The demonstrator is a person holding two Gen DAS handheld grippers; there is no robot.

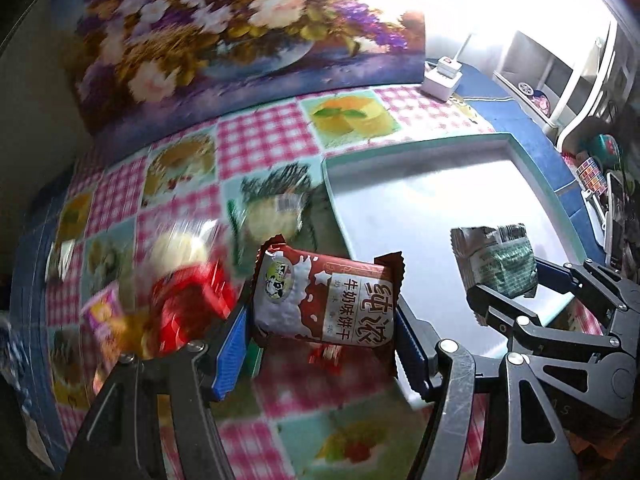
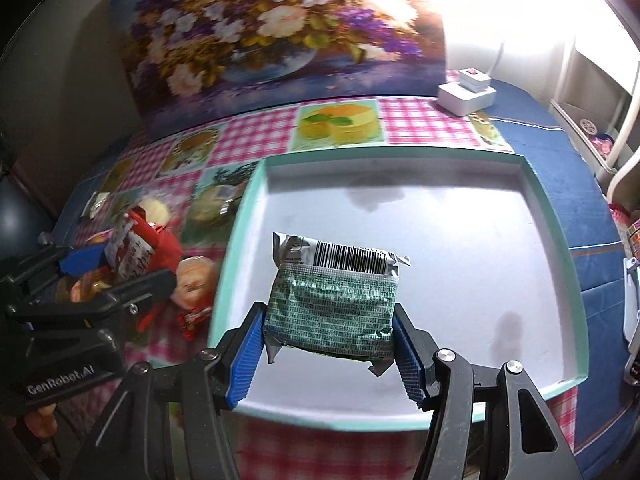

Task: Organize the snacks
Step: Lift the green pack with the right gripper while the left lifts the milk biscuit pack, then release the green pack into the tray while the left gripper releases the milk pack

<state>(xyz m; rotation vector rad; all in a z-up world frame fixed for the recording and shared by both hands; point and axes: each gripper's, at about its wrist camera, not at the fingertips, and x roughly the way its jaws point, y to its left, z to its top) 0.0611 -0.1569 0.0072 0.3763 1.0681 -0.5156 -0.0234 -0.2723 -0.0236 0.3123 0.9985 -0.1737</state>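
Note:
My left gripper [image 1: 320, 340] is shut on a red-brown and white milk biscuit packet [image 1: 324, 300], held above the chequered tablecloth just left of the tray. In the right wrist view the same gripper [image 2: 120, 268] and packet [image 2: 132, 248] appear at the left. My right gripper [image 2: 330, 344] is shut on a green foil packet [image 2: 336, 304] with a barcode flap, held over the near part of the white tray's teal rim [image 2: 236, 248]. The left wrist view shows this gripper [image 1: 516, 292] with the green packet [image 1: 500, 264] over the tray [image 1: 416, 146]. Nothing lies in the tray.
Several loose snacks lie left of the tray: blurred red packets [image 1: 188, 304], a pale round one [image 1: 180, 248], a clear pack [image 1: 276, 212]. A floral picture [image 2: 280, 32] stands behind. A white plug box [image 2: 466, 94] sits at the back right, a white shelf [image 1: 560, 80] beyond.

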